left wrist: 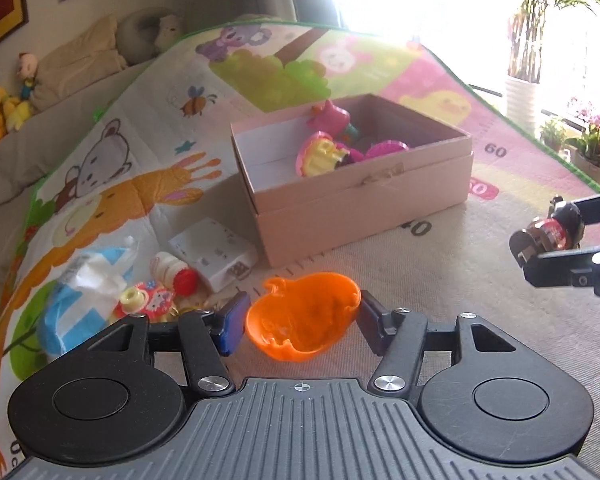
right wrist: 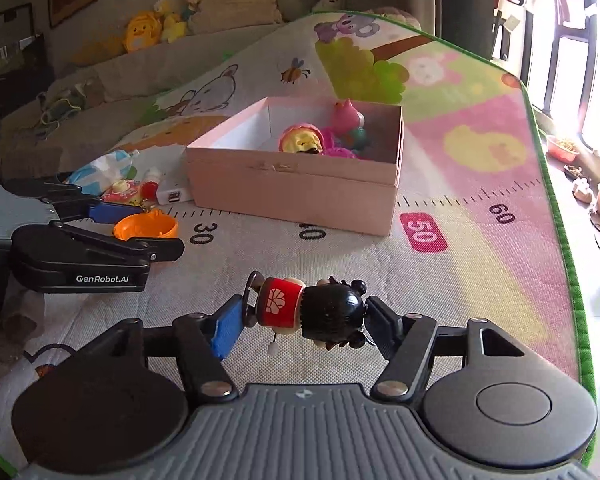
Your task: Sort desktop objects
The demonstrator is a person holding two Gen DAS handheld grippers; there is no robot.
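My left gripper (left wrist: pixel 300 320) is shut on an orange plastic shell (left wrist: pixel 304 314), hollow side up, its blue pads pressing on both sides just above the play mat. In the right wrist view the left gripper (right wrist: pixel 148 230) and the shell (right wrist: pixel 146 226) sit at the far left. My right gripper (right wrist: pixel 304 320) is shut on a small doll (right wrist: pixel 320 312) with a black head and a red body, lying sideways between the pads. The left wrist view shows the right gripper (left wrist: pixel 544 236) at the right edge. An open pink box (left wrist: pixel 360 208) (right wrist: pixel 292 192) stands ahead with several pink and yellow toys inside.
Left of the box lie a white box (left wrist: pixel 216 256), a small bottle with a red cap (left wrist: pixel 176 272), a pink trinket (left wrist: pixel 152 298) and a blue-and-white packet (left wrist: pixel 84 292). The mat's green edge (right wrist: pixel 572 280) runs close on the right. Plush toys sit on the sofa behind.
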